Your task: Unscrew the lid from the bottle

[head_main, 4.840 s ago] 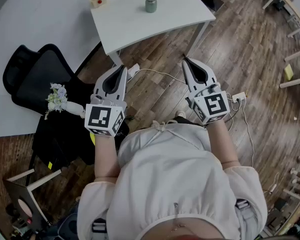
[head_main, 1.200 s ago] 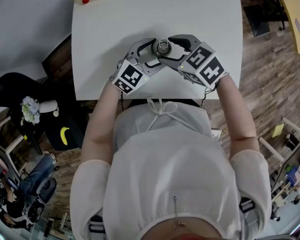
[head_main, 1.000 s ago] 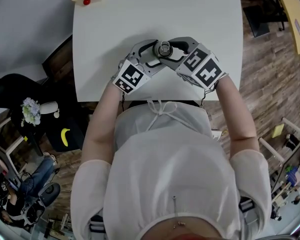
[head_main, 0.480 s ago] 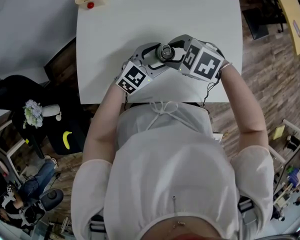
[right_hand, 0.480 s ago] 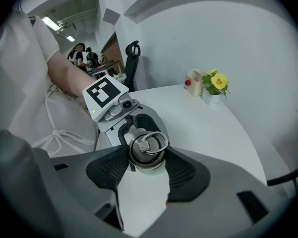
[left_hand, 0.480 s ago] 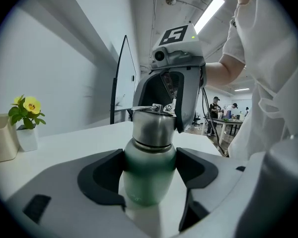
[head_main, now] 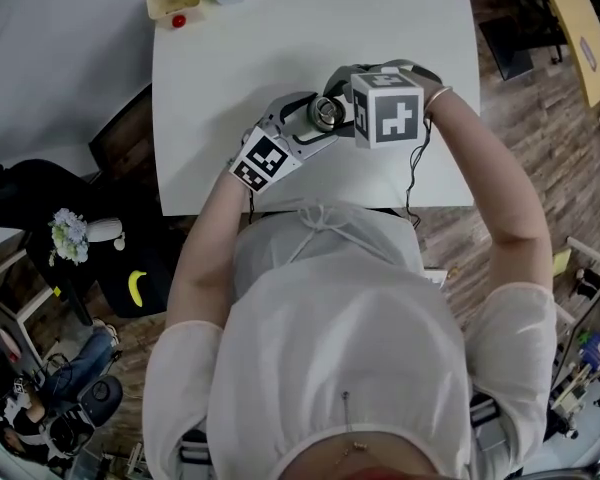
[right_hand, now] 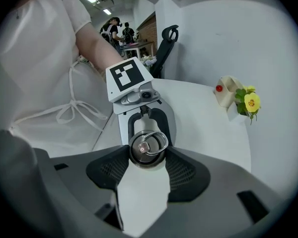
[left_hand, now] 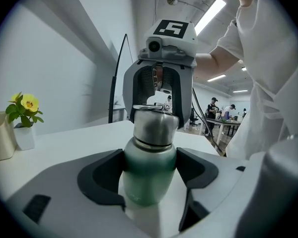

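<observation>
bottle (left_hand: pixel 148 185) stands upright | left gripper (left_hand: pixel 149 170) clamps its body from the side | right gripper (right_hand: pixel 147 157) reaches down from above, jaws pinching lid (right_hand: pixel 148 146) | twist axis vertical

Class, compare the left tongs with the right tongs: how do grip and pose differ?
The left tongs clamp the green metal bottle's body; the right tongs clamp its silver ring-topped lid. The left tongs reach in nearly level; the right tongs point steeply down. Both are shut on one upright bottle.
</observation>
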